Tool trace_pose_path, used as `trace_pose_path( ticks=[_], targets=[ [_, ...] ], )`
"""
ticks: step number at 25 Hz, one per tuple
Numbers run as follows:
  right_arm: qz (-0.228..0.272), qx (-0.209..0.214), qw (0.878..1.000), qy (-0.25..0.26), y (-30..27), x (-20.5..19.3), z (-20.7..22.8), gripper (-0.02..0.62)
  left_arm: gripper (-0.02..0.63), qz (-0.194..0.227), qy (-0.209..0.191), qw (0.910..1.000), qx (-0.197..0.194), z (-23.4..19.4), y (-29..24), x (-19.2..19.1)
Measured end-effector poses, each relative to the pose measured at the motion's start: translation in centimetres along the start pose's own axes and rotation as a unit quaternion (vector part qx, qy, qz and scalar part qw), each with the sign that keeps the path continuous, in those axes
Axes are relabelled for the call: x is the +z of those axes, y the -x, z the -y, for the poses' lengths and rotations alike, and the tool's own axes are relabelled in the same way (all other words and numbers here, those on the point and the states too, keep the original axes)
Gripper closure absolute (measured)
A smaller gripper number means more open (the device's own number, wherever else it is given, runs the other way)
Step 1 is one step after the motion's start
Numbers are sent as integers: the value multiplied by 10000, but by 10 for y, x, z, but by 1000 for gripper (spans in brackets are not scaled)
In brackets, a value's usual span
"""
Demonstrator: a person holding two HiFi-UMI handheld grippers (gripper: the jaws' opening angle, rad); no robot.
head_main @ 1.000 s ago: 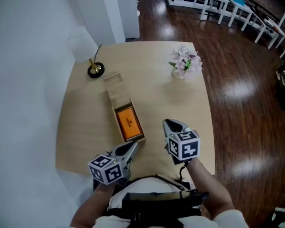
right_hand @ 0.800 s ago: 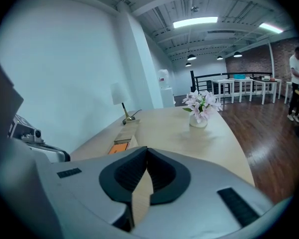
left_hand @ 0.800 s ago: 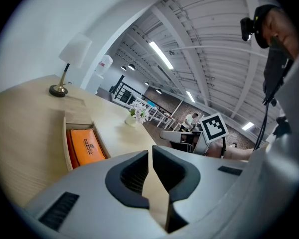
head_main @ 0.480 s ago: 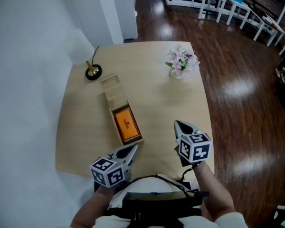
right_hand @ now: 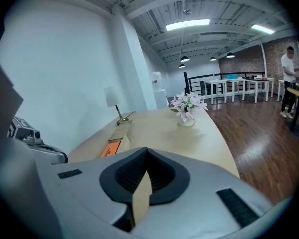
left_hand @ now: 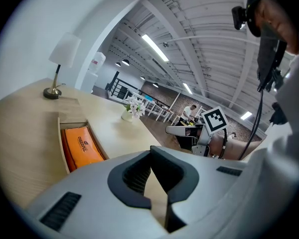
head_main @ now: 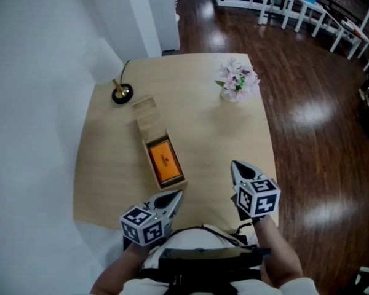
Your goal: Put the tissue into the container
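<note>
One orange tissue pack (head_main: 164, 160) lies flat in the uncovered near half of the long wooden container (head_main: 172, 184) on the table (head_main: 227, 128). A wooden lid (head_main: 146, 117) covers the far half. Dark lettering runs along the pack's face, too small to read reliably. The left gripper (head_main: 177, 194) and right gripper (head_main: 235, 165) have their jaws clenched together on nothing, both apart from the container.
</note>
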State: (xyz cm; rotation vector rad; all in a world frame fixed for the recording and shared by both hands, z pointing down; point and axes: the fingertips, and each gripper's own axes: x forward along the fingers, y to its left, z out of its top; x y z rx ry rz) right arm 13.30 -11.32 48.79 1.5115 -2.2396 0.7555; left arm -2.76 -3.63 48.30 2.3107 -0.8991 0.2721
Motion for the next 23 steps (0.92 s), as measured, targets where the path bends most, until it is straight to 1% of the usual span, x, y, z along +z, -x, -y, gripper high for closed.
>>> trace_pose_path(
  ticks=[5, 12, 23],
  targets=[
    [-93, 56, 9999, 86, 4, -7, -3, 595, 604, -93, 49, 9999, -9, 1, -1, -5],
    [-289, 79, 9995, 113, 7, -25, -3, 595, 604, -333, -119, 9993, -116, 7, -6, -12],
    [-392, 160, 9987, 269, 4, -27, -11, 595, 604, -481, -201, 9985, -139, 10, -10, -14]
  ],
)
